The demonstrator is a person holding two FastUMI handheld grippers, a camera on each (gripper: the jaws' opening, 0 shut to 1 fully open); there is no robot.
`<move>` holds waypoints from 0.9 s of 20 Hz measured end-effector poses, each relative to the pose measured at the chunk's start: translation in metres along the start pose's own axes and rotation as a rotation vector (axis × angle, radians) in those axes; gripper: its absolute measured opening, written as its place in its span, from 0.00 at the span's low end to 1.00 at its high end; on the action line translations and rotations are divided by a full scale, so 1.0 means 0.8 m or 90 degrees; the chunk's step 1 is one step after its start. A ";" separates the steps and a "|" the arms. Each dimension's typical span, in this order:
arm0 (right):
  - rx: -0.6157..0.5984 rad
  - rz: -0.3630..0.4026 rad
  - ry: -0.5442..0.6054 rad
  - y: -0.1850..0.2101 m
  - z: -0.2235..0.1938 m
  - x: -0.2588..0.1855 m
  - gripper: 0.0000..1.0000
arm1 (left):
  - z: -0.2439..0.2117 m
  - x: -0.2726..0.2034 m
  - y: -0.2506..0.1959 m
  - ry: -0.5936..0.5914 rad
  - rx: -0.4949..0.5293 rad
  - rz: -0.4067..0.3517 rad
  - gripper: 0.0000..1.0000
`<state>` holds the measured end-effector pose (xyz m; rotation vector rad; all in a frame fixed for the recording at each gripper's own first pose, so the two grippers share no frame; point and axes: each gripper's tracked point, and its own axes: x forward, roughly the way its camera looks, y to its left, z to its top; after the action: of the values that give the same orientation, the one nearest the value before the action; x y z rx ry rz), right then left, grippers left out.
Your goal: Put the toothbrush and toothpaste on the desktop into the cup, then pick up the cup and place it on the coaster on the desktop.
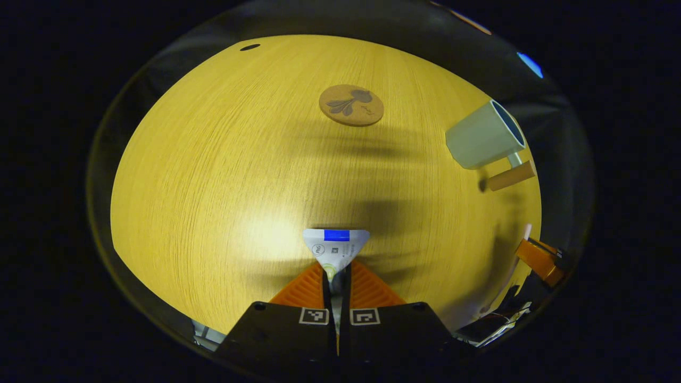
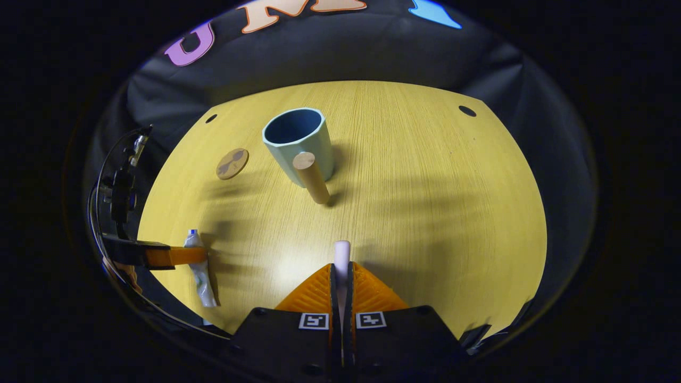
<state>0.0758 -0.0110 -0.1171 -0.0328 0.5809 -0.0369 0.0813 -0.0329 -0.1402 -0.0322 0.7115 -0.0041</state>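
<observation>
In the left gripper view, the left gripper (image 1: pixel 336 276) is seen at the bottom centre of the frame, its fingers clamped on the toothpaste (image 1: pixel 335 249), whose flat crimped end fans out just above the fingertips. The coaster (image 1: pixel 351 105) is seen lying flat on the wooden counter (image 1: pixel 213 175) in the upper middle of the frame. The cup (image 1: pixel 485 135) is found at the upper right, with its wooden handle (image 1: pixel 509 177) just below it. Part of the right gripper is visible at the lower right edge.

In the right gripper view, the right gripper (image 2: pixel 341 276) is seen at the bottom centre, its fingers closed on the toothbrush (image 2: pixel 341 257), of which a pale rounded end sticks up above the fingertips. The cup (image 2: pixel 298 142) is shown upright in the upper middle of the frame, its opening dark, and its handle (image 2: pixel 312 177) points toward the camera. The coaster (image 2: pixel 232 163) lies to the left of the cup, apart from it. At the lower left, the left gripper (image 2: pixel 198 256) is seen holding the toothpaste (image 2: pixel 201 276) above the counter (image 2: pixel 425 202), cap end up.
</observation>
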 end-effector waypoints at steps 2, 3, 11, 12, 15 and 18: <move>0.010 0.000 -0.019 -0.003 0.009 -0.003 0.04 | 0.012 -0.007 -0.003 -0.040 -0.009 -0.007 0.00; 0.014 0.002 -0.031 -0.004 0.014 -0.005 0.04 | 0.018 -0.012 -0.005 -0.060 -0.015 -0.011 0.00; 0.020 0.020 -0.198 -0.004 0.088 -0.050 0.04 | 0.060 -0.048 -0.040 -0.203 0.001 -0.069 0.00; 0.017 0.021 -0.223 -0.004 0.099 -0.058 0.04 | 0.068 -0.054 -0.046 -0.224 0.003 -0.080 0.00; 0.012 0.041 -0.307 0.005 0.138 -0.087 0.04 | 0.092 -0.074 -0.062 -0.291 0.014 -0.103 0.00; 0.007 0.082 -0.382 0.026 0.177 -0.115 0.04 | 0.112 -0.099 -0.079 -0.339 0.017 -0.129 0.00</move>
<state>0.0773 0.0163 0.0504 0.0042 -0.0180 0.0928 0.0803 -0.0920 -0.0184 -0.0769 0.1728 -0.1926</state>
